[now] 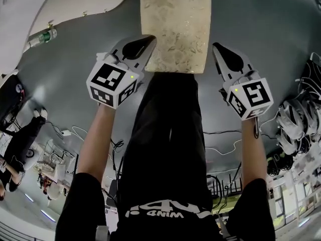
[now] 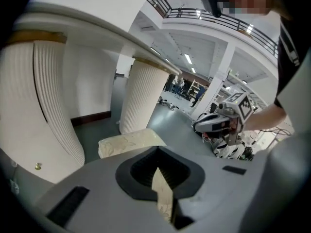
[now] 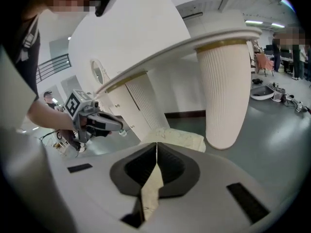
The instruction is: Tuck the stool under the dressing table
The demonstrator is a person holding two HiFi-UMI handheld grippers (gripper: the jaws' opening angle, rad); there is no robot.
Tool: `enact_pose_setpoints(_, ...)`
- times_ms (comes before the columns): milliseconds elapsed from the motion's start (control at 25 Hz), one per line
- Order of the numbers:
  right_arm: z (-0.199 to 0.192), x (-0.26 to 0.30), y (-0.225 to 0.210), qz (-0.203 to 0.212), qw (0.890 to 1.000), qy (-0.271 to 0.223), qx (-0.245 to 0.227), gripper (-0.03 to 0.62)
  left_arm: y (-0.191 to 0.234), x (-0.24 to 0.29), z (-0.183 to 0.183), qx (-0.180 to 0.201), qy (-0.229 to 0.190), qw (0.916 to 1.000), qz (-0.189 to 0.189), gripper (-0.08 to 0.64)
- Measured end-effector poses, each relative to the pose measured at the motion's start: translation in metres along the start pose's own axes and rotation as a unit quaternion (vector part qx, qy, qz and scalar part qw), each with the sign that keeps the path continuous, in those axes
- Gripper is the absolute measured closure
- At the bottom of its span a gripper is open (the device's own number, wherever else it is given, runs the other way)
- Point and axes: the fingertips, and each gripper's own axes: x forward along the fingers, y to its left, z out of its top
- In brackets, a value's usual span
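The stool has a square cream cushion with a leaf pattern and stands on the grey floor straight ahead of me. My left gripper is shut and empty, its tip at the cushion's near left corner. My right gripper is also shut and empty, just off the near right corner. The white dressing table curves along the upper left. In the left gripper view the stool lies beyond the shut left gripper, before a fluted leg. In the right gripper view the stool sits between fluted legs.
A green-capped bottle lies on the dressing table's edge. Cables and a pile of gear lie on the floor at the right. Another person stands at the left. Grey floor surrounds the stool.
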Motion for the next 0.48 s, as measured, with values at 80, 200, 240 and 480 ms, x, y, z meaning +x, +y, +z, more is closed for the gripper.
enact_pose_setpoints(80, -0.024, 0.016, -0.023, -0.010, 1.000, 0.027, 0.011, 0.569, 0.019, 0.012, -0.018, -0.015, 0.014, 0.9998, 0.007, 0.551)
enact_pose_setpoints(200, -0.064, 0.037, -0.055, -0.028, 0.997, 0.067, 0.033, 0.569, 0.045, 0.028, -0.049, -0.042, 0.038, 0.9982, 0.018, 0.551)
enact_pose_setpoints(240, -0.076, 0.042, -0.063, -0.032, 0.995, 0.078, 0.044, 0.569, 0.052, 0.032, -0.059, -0.053, 0.046, 0.9973, 0.021, 0.551)
enact_pose_setpoints(480, -0.124, 0.051, -0.079, -0.026, 0.988, 0.133, 0.068, 0.569, 0.073, 0.041, -0.094, -0.100, 0.072, 0.9921, 0.022, 0.551)
